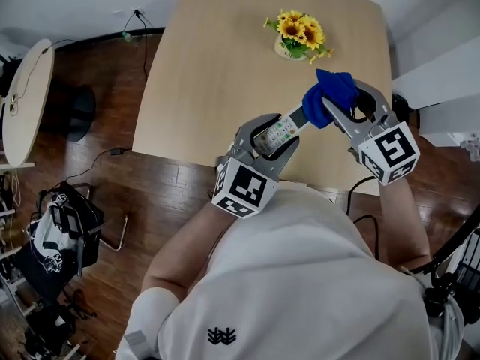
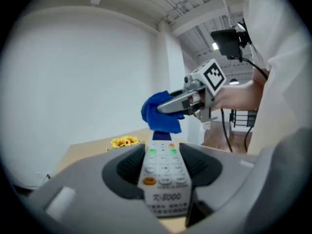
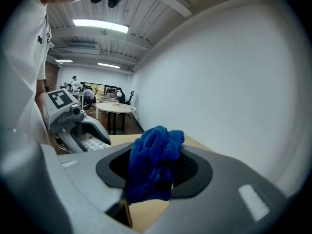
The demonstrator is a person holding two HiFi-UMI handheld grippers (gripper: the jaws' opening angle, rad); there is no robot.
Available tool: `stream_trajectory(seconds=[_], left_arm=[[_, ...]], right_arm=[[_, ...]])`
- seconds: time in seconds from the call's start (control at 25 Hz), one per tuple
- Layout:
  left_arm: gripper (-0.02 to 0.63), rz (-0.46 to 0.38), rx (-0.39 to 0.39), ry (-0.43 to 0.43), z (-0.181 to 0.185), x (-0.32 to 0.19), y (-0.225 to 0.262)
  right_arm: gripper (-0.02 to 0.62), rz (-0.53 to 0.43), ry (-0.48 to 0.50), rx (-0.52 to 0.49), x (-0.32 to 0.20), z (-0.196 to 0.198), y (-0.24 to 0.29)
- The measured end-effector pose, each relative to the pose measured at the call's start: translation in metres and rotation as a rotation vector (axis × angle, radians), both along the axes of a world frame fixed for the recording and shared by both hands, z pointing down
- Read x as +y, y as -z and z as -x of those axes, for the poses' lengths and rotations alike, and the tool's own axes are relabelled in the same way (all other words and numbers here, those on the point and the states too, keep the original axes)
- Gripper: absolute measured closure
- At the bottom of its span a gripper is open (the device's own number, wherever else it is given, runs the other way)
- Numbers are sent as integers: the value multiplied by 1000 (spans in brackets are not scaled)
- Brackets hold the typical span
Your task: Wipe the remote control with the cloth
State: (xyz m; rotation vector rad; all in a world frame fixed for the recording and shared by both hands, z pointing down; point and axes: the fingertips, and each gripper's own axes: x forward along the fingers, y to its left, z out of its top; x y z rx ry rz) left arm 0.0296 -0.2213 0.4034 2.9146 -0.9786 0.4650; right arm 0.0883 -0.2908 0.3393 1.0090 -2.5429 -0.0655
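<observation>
**Remote control (image 1: 280, 131) and blue cloth (image 1: 330, 96), both held up over the worktop (image 1: 210, 73) edge**
The left hand-held gripper (image 1: 268, 139) clamps the remote's lower end, tip aimed at 1 o'clock. The right hand-held gripper (image 1: 340, 105), at 2 o'clock, pinches the bunched cloth at that tip. Remote judged light, rigid, slick: hold by its sides. Cloth soft, limp. Both forearms bent and raised.

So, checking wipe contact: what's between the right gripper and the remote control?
Only the blue cloth: the right gripper is shut on it, and it meets the far end of the remote control in the left gripper, as the head view shows.
</observation>
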Motion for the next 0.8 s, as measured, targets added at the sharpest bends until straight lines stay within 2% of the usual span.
stream_trajectory(seconds=[0.12, 0.24, 0.44, 0.64, 0.72, 0.8], left_arm=[[371, 3, -1, 8, 1, 3, -1], [371, 7, -1, 13, 2, 1, -2], [371, 7, -4, 20, -3, -3, -4], [371, -2, -3, 22, -3, 2, 3], [371, -9, -1, 26, -2, 3, 6], [371, -9, -2, 32, -1, 3, 4]], right_arm=[[407, 4, -76, -2, -11, -28, 3], [407, -14, -68, -37, -10, -26, 22], [407, -42, 120, -113, 28, 36, 49], [407, 39, 346, -170, 94, 114, 56], [407, 71, 376, -161, 104, 126, 46], [407, 90, 349, -163, 96, 122, 35]])
